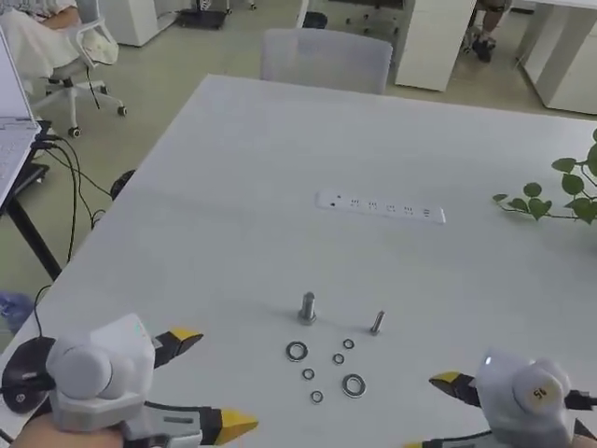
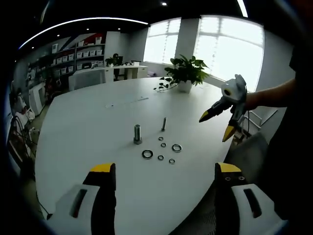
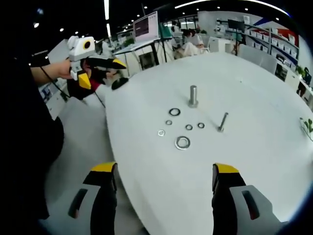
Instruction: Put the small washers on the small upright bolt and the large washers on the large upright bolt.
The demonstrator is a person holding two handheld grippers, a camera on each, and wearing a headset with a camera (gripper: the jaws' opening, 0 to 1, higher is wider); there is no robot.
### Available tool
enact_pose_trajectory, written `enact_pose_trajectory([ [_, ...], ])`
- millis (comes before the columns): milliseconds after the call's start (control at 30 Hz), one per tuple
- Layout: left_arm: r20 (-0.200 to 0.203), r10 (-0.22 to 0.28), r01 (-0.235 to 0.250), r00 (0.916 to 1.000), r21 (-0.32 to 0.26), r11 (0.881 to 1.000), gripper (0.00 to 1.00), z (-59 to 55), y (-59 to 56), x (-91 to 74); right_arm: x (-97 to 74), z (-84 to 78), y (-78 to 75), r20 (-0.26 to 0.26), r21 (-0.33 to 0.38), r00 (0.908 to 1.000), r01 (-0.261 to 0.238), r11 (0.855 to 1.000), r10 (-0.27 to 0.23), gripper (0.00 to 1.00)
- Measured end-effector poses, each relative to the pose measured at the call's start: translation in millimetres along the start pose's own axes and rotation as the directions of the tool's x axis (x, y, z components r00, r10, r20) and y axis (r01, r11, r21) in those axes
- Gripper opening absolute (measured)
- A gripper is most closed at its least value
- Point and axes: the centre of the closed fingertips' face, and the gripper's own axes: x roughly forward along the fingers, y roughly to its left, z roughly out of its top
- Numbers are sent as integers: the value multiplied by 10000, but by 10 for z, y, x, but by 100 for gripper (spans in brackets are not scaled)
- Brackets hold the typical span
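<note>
Hovering short of the large bolt [image 1: 307,308]: left gripper [image 1: 219,381] and right gripper [image 1: 424,413], jaws apart, gripping nothing. Small bolt [image 1: 377,323] is standing just right of it. Six washers [image 1: 353,385] are lying loose on the tabletop [image 1: 233,187] just in front of it. Right gripper's yellow sticker is too small to read.

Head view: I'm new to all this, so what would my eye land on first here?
Two yellow-tipped handheld tools stand out, the left gripper at bottom left and the right gripper at bottom right, both open and empty. Between them on the white table stand a large bolt and a small bolt, with loose washers scattered just in front.
</note>
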Motion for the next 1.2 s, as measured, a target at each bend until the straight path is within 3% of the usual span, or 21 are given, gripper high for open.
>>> enact_pose_trajectory([
  [167, -47, -75, 74, 10000, -67, 10000, 82, -14, 15, 22, 61, 4, -39, -441, -94, 9989, -141, 9999, 137, 77],
  [300, -123, -159, 158, 9998, -66, 9999, 81, -28, 12, 46, 104, 42, -45, -497, -127, 9985, -223, 9997, 217, 76],
  [533, 97, 42, -40, 9999, -178, 9998, 83, -41, 82, 58, 216, 26, -63, -866, -233, 9958, -308, 9993, 287, 75],
  [667, 167, -95, 97, 9998, -127, 9999, 84, -19, 63, 48, 253, 69, -100, -1020, -475, 9946, -247, 9986, 198, 74],
  [733, 171, -74, 74, 9998, -4, 10000, 84, -6, 70, 29, 254, 65, -188, -1433, -1094, 9894, 71, 9940, -228, 74],
  [833, 231, -73, 70, 9997, 121, 9999, 85, 3, 72, 13, 287, 159, -177, -1355, -1132, 9907, -5, 9936, -150, 73],
  [933, 182, -147, 150, 9997, -160, 9998, 86, -34, 95, 21, 321, 233, -212, -1369, -1401, 9903, 27, 9901, -221, 71],
  [1000, 59, -152, 151, 9999, 103, 9998, 86, -52, 88, 24, 356, 276, -236, -1395, -1522, 9898, 90, 9883, -305, 69],
  [1200, 5, -351, 351, 9994, 68, 9994, 85, -71, 18, 56, 486, 242, -220, -2020, -2003, 9794, -330, 9792, -83, 62],
])
